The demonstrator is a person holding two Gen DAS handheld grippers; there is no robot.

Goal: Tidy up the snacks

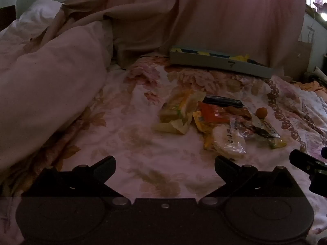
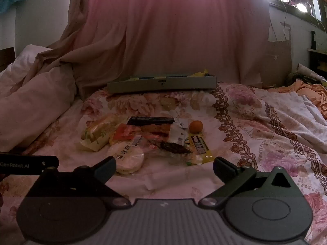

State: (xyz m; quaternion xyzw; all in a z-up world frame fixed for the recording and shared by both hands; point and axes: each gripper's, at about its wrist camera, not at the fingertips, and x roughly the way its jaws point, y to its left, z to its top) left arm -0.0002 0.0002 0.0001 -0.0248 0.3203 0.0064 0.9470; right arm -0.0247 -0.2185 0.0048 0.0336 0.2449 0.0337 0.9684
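Low in each frame, the left gripper [image 1: 165,164] and the right gripper [image 2: 164,166] stand with their dark, wedge-shaped jaws spread wide, holding and touching nothing. Just past them, mid-frame on the soft flowered bedsheet [image 2: 255,122], lie the snacks [image 2: 143,140]: crinkly glossy packets, a round pale rice cracker [image 2: 126,156] in clear wrap, a small smooth orange [image 2: 195,126]. Further up sits a long, flat grey cardboard box [image 2: 161,84], with a pink draped curtain [image 2: 173,30] behind it.
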